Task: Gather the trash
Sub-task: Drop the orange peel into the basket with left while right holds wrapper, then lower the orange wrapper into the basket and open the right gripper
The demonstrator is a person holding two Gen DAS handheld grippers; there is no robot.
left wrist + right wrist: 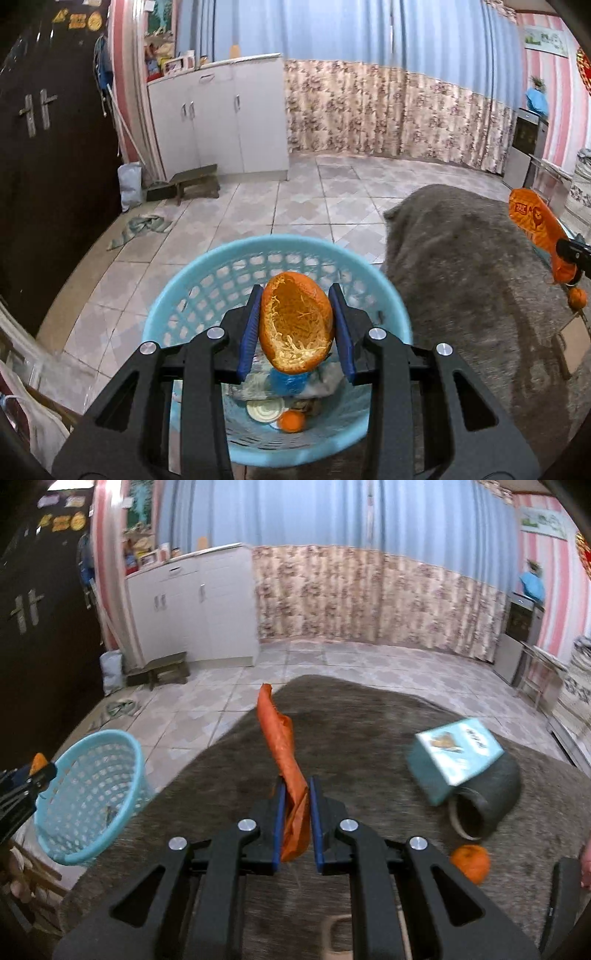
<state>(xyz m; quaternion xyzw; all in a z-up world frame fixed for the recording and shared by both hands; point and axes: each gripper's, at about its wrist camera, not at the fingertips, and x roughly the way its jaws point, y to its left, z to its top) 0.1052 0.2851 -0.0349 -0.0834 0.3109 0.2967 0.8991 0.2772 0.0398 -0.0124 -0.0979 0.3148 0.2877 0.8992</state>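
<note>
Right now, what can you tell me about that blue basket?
The basket is light blue plastic, round, with a smooth rim and walls pierced by rows of holes. It stands beside the grey rug. Inside lie a small orange, a round white lid and some crumpled wrapping. The left hand-held gripper holds an orange peel just above its opening, without touching it.

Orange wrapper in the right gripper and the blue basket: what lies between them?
In the right wrist view, only bare grey rug separates the orange wrapper from the blue basket.
</note>
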